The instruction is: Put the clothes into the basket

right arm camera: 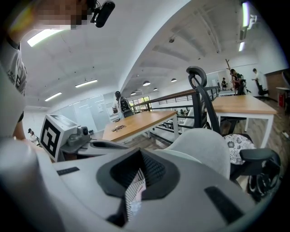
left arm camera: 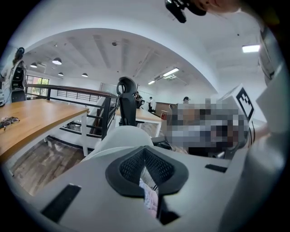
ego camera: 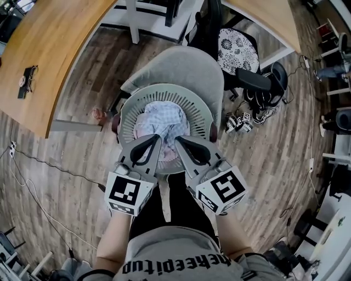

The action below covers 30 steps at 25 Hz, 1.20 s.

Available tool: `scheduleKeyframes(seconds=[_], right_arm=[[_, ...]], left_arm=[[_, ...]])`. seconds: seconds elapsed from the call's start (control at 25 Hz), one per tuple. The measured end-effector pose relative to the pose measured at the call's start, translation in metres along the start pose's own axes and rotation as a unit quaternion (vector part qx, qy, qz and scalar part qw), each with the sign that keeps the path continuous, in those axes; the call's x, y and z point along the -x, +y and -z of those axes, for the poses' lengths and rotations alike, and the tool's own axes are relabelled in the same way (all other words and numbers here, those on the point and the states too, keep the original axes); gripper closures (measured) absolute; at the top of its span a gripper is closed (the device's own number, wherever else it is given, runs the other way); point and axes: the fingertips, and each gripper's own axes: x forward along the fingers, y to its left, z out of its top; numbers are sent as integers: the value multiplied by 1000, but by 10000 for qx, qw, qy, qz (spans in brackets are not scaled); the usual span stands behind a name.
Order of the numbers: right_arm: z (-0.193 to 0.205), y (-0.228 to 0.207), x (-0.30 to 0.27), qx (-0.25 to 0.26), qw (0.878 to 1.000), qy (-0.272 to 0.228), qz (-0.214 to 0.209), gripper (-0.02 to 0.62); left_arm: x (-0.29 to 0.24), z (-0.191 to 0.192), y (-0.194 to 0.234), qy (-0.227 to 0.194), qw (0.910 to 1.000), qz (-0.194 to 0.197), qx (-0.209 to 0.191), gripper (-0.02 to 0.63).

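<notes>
A pale green slatted basket (ego camera: 164,89) stands on a grey chair seat (ego camera: 181,61) right in front of me. A checked blue-white garment with pink cloth (ego camera: 163,118) lies heaped inside it. Both grippers point into the basket's near side, side by side. My left gripper (ego camera: 152,144) is shut, with pink-white cloth (left arm camera: 149,199) caught between its black pads (left arm camera: 129,170). My right gripper (ego camera: 186,145) is shut too, and a strip of striped cloth (right arm camera: 132,195) hangs from between its pads (right arm camera: 154,172). In both gripper views the basket is hidden below the jaws.
A curved wooden table (ego camera: 49,49) lies to the left, another (ego camera: 269,16) at the top right. An office chair with a patterned cushion (ego camera: 237,49) and shoes (ego camera: 241,122) sit right of the basket. Cables (ego camera: 33,164) run over the wood floor at left.
</notes>
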Motion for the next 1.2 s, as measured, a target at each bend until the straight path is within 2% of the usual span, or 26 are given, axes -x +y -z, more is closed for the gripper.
scheduleKeyframes(seconds=[0.64,1.2], right_arm=[[-33,29,25,244,9983,-433,314,586],[-64,62,43,493,9942,-812,514,586]], left_arm=[[36,-48,-26,-545,9969,425,-372,592],[71,-87,-40,-1039,9897,735,-657,592]])
